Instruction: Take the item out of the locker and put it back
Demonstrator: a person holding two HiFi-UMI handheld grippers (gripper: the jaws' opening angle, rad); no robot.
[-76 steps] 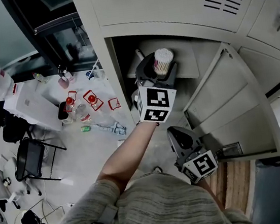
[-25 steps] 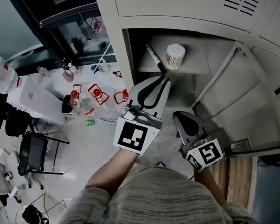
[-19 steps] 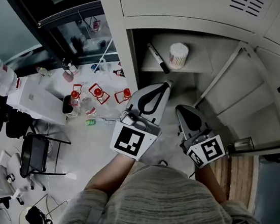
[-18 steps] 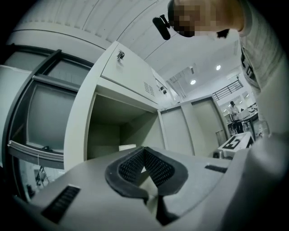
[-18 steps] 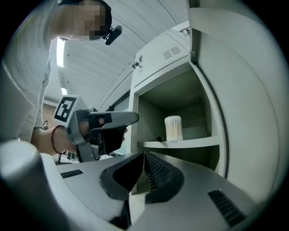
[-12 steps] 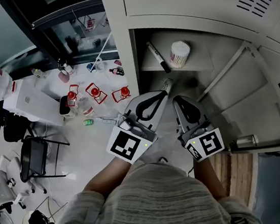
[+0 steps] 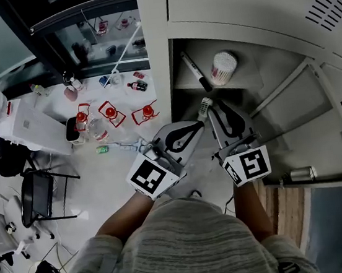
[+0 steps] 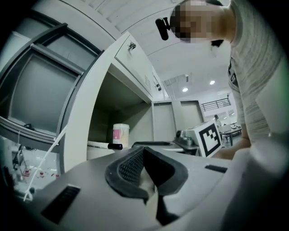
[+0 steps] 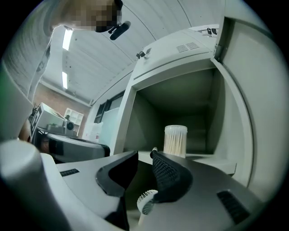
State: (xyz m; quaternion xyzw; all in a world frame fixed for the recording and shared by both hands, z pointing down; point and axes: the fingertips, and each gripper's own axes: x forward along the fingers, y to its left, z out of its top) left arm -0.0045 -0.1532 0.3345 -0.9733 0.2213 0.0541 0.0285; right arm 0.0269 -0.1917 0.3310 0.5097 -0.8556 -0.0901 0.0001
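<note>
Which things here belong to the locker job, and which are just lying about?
Job: locker, its open door, cotton swab jar on the shelf.
Lying about: marker beside the jar, red-capped bottles, chair.

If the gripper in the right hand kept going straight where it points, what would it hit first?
Probably the cotton swab jar on the locker shelf, straight ahead of the right gripper. Its jaws have just been opening and grip nothing. Depth is unclear, so it might catch the shelf edge first.
</note>
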